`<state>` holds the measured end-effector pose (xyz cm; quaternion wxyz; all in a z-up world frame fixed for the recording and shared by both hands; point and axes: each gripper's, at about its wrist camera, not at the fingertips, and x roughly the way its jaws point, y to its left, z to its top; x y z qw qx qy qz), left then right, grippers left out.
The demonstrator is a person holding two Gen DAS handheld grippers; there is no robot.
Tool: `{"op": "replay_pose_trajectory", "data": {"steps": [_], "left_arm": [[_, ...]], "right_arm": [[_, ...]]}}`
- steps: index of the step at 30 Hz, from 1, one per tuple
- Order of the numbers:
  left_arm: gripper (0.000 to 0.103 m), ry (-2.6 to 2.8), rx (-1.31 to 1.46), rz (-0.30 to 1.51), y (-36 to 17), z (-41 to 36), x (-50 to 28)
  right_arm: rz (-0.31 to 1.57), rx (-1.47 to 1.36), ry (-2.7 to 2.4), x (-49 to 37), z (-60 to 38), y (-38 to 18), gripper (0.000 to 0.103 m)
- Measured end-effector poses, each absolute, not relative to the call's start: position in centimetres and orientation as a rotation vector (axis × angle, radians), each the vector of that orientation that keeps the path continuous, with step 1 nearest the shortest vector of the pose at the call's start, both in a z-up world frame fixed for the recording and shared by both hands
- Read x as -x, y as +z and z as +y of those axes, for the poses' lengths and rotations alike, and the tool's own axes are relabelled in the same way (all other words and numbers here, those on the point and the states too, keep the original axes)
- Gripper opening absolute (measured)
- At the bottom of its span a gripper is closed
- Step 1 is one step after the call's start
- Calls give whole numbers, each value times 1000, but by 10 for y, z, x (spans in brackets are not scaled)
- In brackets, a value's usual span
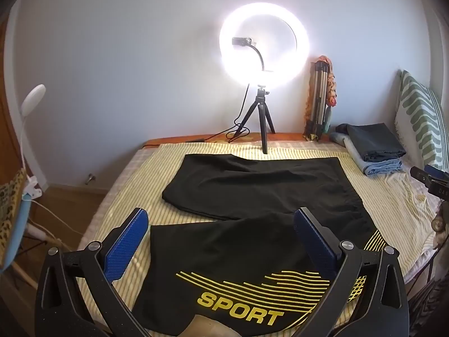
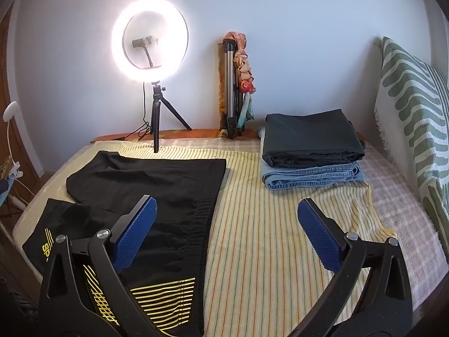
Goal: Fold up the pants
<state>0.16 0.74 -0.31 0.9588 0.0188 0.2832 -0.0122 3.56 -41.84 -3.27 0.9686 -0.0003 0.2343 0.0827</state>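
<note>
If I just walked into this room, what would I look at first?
Probably the glowing ring light, standing on a small tripod at the far edge of the bed against the wall. Next, the black pants spread across the striped sheet, with yellow lines and the word SPORT at the near end. Two open tools with blue pads hang over them, holding nothing.

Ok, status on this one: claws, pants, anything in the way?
Left claw and right claw open, empty. Black pants spread unfolded on bed. Ring-light tripod stands at far edge; folded stack off right.
</note>
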Motion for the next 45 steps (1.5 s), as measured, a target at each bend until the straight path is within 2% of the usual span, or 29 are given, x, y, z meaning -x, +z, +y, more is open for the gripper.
{"op": "replay_pose_trajectory", "data": {"steps": [45], "left_arm": [[103, -22, -33, 572, 0, 7, -3]], "right_arm": [[475, 5, 175, -34, -414, -33, 103]]}}
